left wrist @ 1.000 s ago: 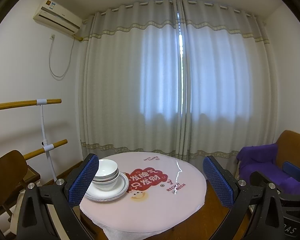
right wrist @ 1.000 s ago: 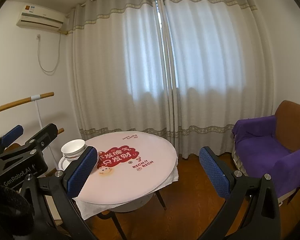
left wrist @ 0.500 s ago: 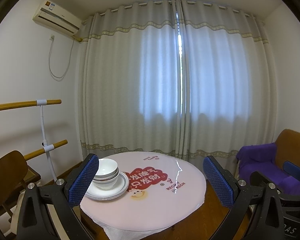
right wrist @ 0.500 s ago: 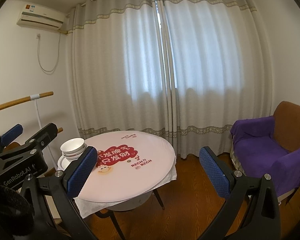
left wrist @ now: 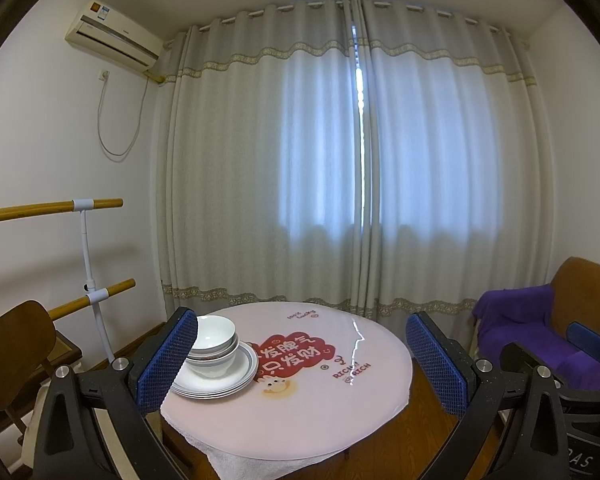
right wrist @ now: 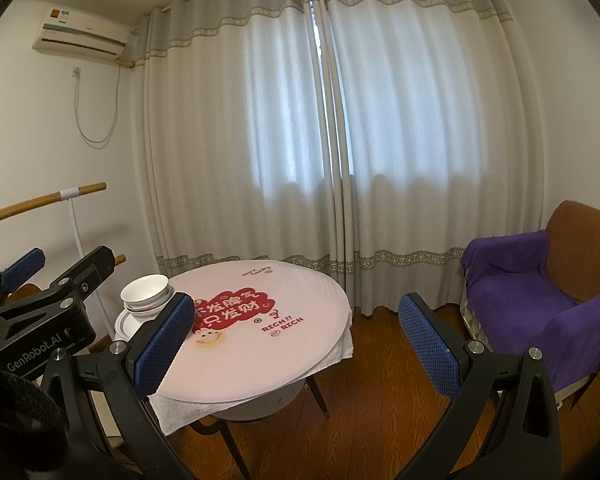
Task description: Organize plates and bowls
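While both the left hand-held gripper [left wrist: 302, 360] and the right hand-held gripper [right wrist: 292, 338] hang spread and empty, white nested bowls [left wrist: 214, 342] sit atop stacked grey-rimmed plates [left wrist: 236, 380] at nine o'clock on the round pink worktop [left wrist: 300, 420].

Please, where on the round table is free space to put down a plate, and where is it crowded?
The round table is bare from the red print across to its right and near edges. Only the left edge is crowded: stacked bowls sit on stacked plates there. Both grippers, left gripper and right gripper, are open and hold nothing.
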`<state>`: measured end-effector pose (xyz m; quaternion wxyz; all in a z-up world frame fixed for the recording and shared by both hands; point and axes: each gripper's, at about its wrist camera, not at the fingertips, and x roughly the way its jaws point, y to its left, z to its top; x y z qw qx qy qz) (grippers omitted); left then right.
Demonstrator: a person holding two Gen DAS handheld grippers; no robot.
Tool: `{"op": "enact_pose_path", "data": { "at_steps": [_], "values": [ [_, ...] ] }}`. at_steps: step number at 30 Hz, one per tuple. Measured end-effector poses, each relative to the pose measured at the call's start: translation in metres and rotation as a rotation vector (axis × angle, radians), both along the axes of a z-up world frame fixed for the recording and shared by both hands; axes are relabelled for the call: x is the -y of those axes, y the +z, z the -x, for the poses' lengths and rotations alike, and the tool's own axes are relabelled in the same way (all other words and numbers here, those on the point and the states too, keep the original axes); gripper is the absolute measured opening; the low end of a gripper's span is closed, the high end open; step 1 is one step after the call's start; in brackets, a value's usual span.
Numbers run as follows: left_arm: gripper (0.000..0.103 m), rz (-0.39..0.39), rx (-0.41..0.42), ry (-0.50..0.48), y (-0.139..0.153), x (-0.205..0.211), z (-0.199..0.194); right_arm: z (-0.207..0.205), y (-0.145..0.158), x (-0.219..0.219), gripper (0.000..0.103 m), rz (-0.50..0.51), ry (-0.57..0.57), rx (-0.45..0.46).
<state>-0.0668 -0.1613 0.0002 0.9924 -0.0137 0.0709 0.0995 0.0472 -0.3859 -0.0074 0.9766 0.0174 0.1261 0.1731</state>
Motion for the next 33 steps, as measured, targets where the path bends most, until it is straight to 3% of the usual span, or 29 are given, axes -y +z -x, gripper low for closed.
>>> {"op": "enact_pose_path", "data": {
  "at_steps": [33],
  "values": [
    [0.102, -0.003, 0.006, 0.0, -0.0022, 0.0018, 0.002, 0.0023, -0.003, 0.0029, 0.103, -0.001, 0.002, -0.001]
  ]
}}
